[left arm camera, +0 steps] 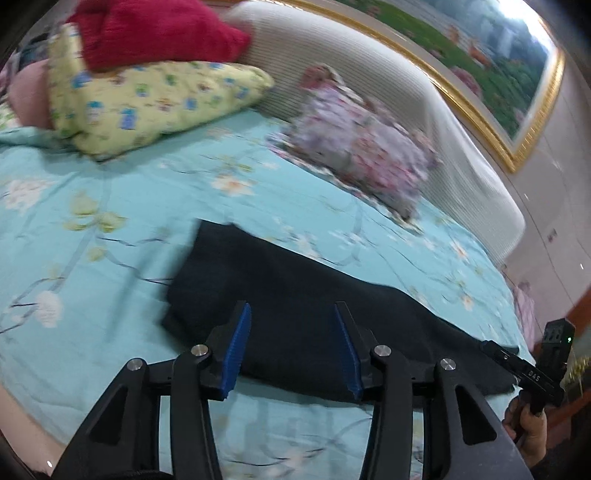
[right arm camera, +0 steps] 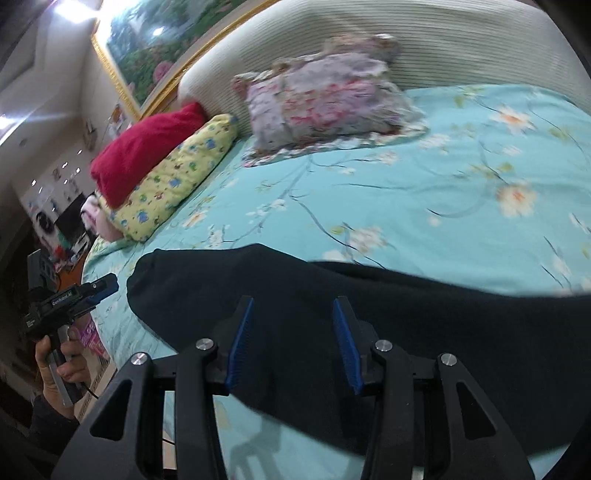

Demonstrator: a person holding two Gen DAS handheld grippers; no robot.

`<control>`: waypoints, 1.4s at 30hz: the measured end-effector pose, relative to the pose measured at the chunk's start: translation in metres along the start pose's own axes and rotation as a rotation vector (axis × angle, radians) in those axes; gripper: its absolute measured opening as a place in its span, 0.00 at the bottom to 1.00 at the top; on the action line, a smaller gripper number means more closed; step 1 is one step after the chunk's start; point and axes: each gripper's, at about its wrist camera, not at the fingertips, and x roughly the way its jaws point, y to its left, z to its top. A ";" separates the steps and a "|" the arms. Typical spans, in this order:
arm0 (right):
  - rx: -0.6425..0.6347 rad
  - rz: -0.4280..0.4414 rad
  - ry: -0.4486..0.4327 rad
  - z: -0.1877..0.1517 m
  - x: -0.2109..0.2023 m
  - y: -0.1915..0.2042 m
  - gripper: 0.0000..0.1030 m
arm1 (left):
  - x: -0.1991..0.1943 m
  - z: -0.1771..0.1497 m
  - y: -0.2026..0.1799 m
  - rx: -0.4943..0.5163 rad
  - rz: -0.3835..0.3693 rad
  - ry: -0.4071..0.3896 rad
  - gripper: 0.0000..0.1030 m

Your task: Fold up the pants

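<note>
Dark navy pants [left arm camera: 295,295] lie flat across the turquoise floral bedspread [left arm camera: 110,221], folded lengthwise into a long strip; they also show in the right wrist view [right arm camera: 332,295]. My left gripper [left arm camera: 293,314] is open and empty, its blue pads hovering over the near edge of the pants towards their left end. My right gripper [right arm camera: 293,310] is open and empty above the pants further right. The right gripper also shows in the left wrist view [left arm camera: 517,363], and the left gripper in the right wrist view [right arm camera: 99,288].
A yellow patterned pillow [left arm camera: 147,103] with a red one [left arm camera: 159,33] on it lies at the far left of the bed. A floral pillow [left arm camera: 362,147] leans at the white headboard [left arm camera: 406,92]. A gold-framed painting [left arm camera: 480,48] hangs above.
</note>
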 end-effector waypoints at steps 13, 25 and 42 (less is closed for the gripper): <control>0.151 -0.116 -0.081 -0.042 -0.070 -0.056 0.44 | 0.059 -0.031 -0.122 0.227 -0.178 0.180 0.51; 0.292 -0.193 -0.165 -0.072 -0.124 -0.103 0.44 | 0.093 -0.052 -0.226 0.420 -0.304 0.287 0.57; 0.385 -0.257 -0.198 -0.089 -0.156 -0.132 0.47 | 0.122 -0.072 -0.331 0.625 -0.406 0.347 0.59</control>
